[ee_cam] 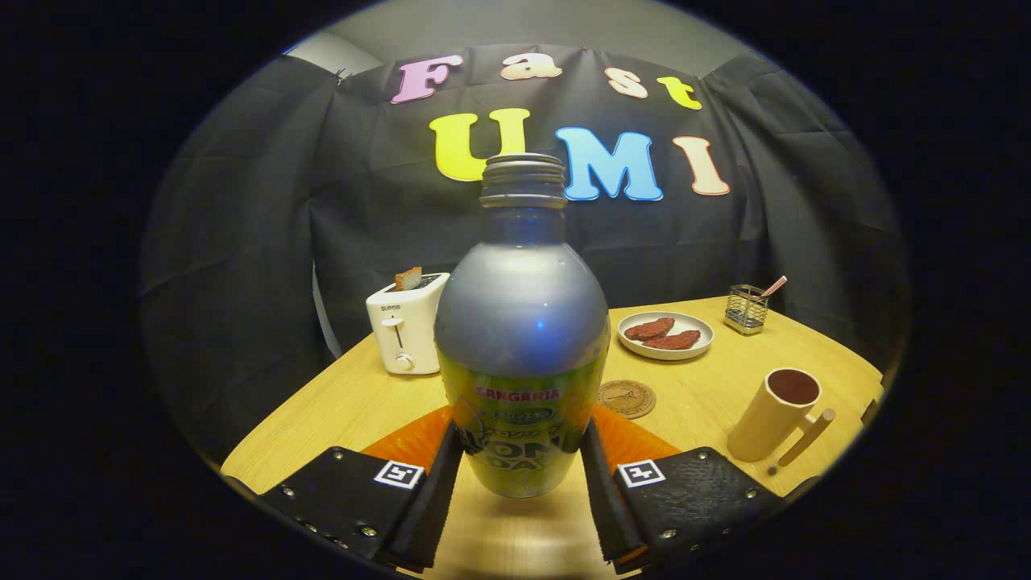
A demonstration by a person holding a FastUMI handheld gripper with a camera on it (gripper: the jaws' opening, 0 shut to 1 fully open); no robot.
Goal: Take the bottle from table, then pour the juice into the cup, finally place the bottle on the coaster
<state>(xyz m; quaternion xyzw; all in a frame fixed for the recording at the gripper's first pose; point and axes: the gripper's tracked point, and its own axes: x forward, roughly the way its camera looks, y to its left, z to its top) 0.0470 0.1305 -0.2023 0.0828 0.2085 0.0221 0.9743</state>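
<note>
The gripper (521,471) pinches the upright juice bottle (521,338) between both fingers; coaster (627,399) lies just beyond, cup (777,415) to the right.

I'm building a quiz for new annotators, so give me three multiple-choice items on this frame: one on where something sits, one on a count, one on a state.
1. Where does the coaster lie?
A. Under the toaster
B. On the table, between the bottle and the plate
C. Inside the cup

2. How many reddish-brown pieces lie on the plate?
A. Two
B. Four
C. None

3. How do the gripper jaws stand?
A. Wide open with nothing between them
B. Shut on the cup's handle
C. Closed against the lower sides of the bottle

Answers: 1 B, the round brown coaster sits on the wooden table just right of the bottle and nearer than the plate. 2 A, two pieces lie side by side. 3 C, both jaws press the bottle's lower sides; the cup stands apart to the right.
</note>
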